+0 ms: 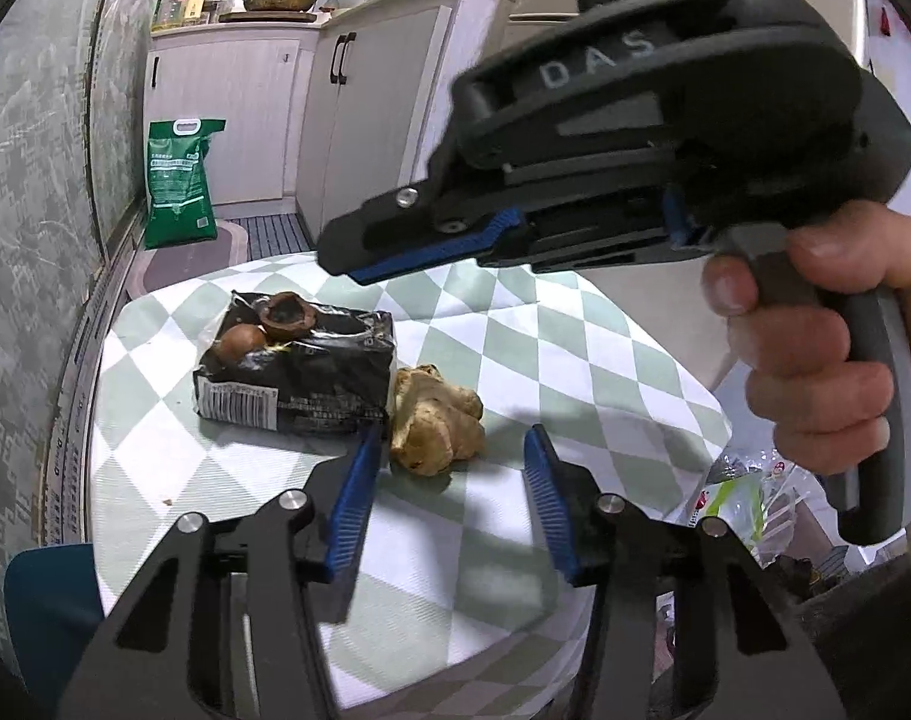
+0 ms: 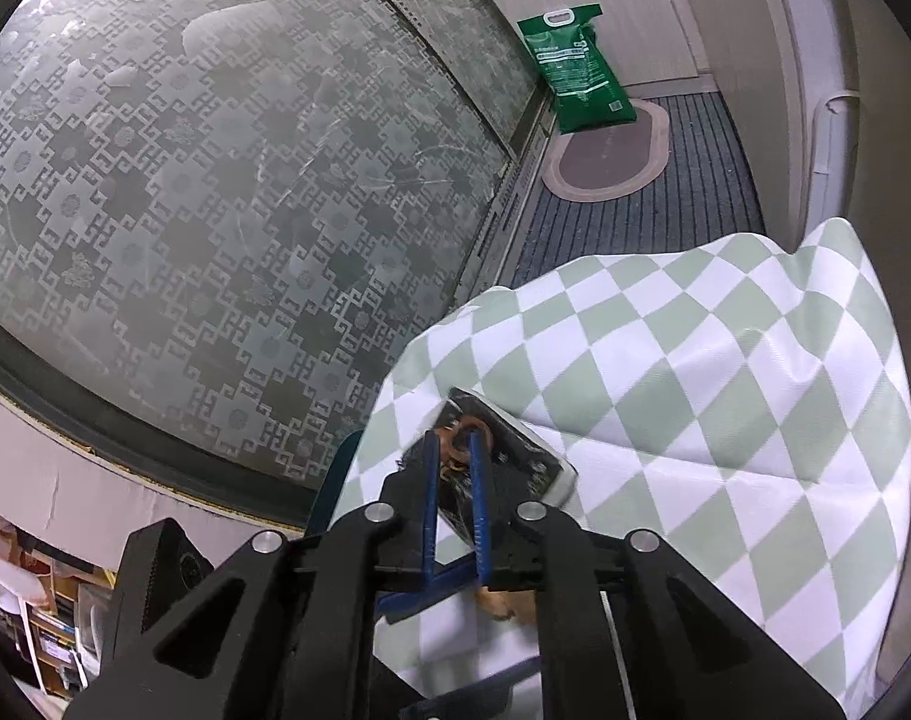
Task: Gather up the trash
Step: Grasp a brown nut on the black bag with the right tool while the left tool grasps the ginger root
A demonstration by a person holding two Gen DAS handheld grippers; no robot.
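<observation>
A crumpled black wrapper [image 1: 299,375] lies on the green-and-white checked tablecloth [image 1: 575,348], with a brown nutshell [image 1: 287,315] and a brown round piece [image 1: 242,342] on top. A knob of ginger [image 1: 437,426] lies right beside it. My left gripper [image 1: 449,468] is open and empty, just short of the ginger. My right gripper [image 1: 359,264] hovers above the wrapper with its jaws nearly closed and nothing between them. In the right wrist view the right gripper [image 2: 455,444] points down at the wrapper [image 2: 509,468] and the nutshell [image 2: 464,429].
A green sack [image 1: 179,180] stands on the floor by the white cabinets [image 1: 359,120]. A patterned glass panel [image 2: 215,180] runs along the table's left side. A clear bag with trash [image 1: 749,498] hangs off the table's right edge.
</observation>
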